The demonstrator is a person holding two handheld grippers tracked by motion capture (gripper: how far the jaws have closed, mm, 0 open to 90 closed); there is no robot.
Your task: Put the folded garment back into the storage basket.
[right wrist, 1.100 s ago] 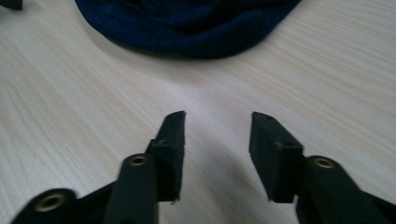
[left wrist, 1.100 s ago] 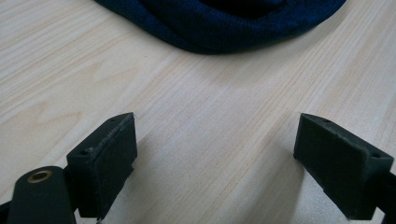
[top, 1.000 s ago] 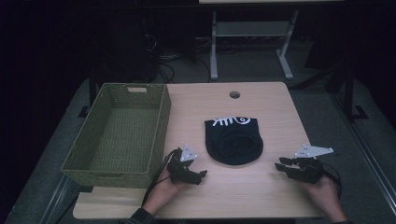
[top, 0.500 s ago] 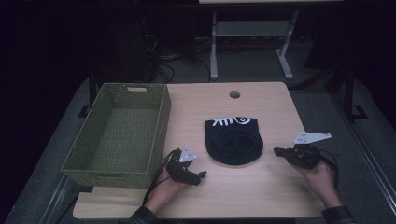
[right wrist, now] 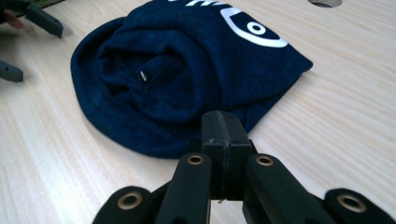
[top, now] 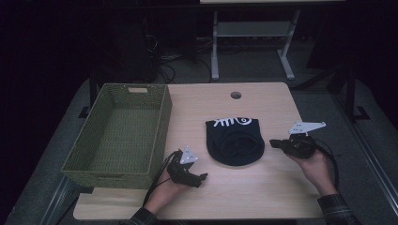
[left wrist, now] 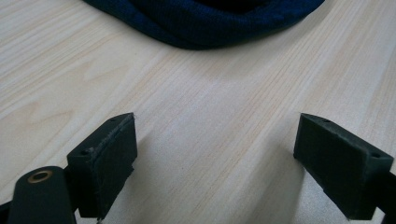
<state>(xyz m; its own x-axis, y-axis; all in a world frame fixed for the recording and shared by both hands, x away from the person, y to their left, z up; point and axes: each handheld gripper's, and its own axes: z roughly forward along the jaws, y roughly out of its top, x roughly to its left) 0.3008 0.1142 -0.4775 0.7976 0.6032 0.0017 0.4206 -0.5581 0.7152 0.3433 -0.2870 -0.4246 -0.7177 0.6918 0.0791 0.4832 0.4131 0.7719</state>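
Compared with one second ago, the right gripper (top: 273, 143) has moved closer to the dark blue beanie (top: 234, 140), and its jaws, which were spread, are now pressed together with nothing between them. The left gripper (top: 201, 180) has stayed in its place, jaws spread wide over the bare wooden table (top: 263, 187). The beanie lies flat in the middle of the table, between both grippers, just beside the right gripper's tips. A green woven basket (top: 117, 131) stands at the left.
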